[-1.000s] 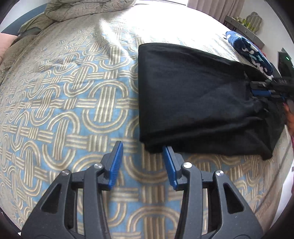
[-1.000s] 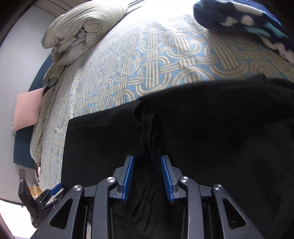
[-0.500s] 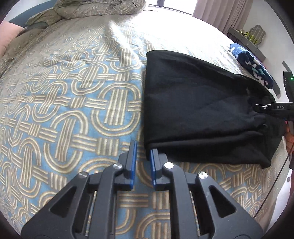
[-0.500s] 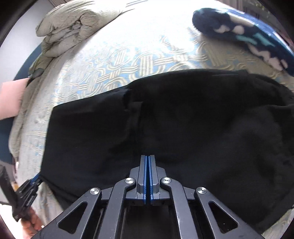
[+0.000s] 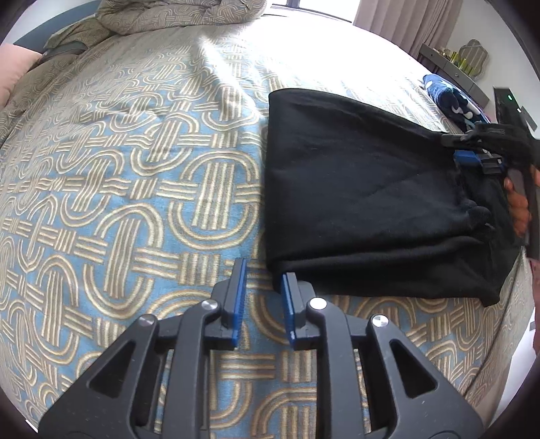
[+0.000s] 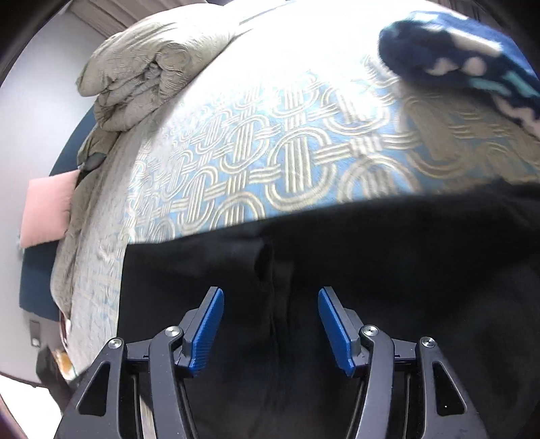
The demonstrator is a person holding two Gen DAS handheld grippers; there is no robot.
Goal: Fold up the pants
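Note:
The black pants (image 5: pixel 371 202) lie folded into a flat rectangle on the patterned bedspread (image 5: pixel 135 189). My left gripper (image 5: pixel 261 277) hovers just off their near left corner, its jaws opening a narrow gap with only bedspread between them. The right pad (image 5: pixel 287 304) sits beside the corner fold. My right gripper (image 5: pixel 472 152) is at the far right end of the pants, held by a hand (image 5: pixel 519 209). In the right wrist view the right gripper (image 6: pixel 270 297) hangs over the pants (image 6: pixel 388 256), jaws opening wide above a raised crease, pads not pressing on it.
A crumpled beige quilt (image 5: pixel 182 13) and a pink pillow (image 6: pixel 47 209) lie at the head of the bed. A navy patterned blanket (image 6: pixel 472 57) lies beyond the pants. The bed's edge (image 5: pixel 499 354) runs close along the right, with curtains (image 5: pixel 398 23) and a shelf (image 5: pixel 452 64) behind.
Left jaws narrowed from wide to nearly shut, then parted a little beside the pants' corner. Right jaws closed fully, then spread wide, and the right gripper shifted over the pants.

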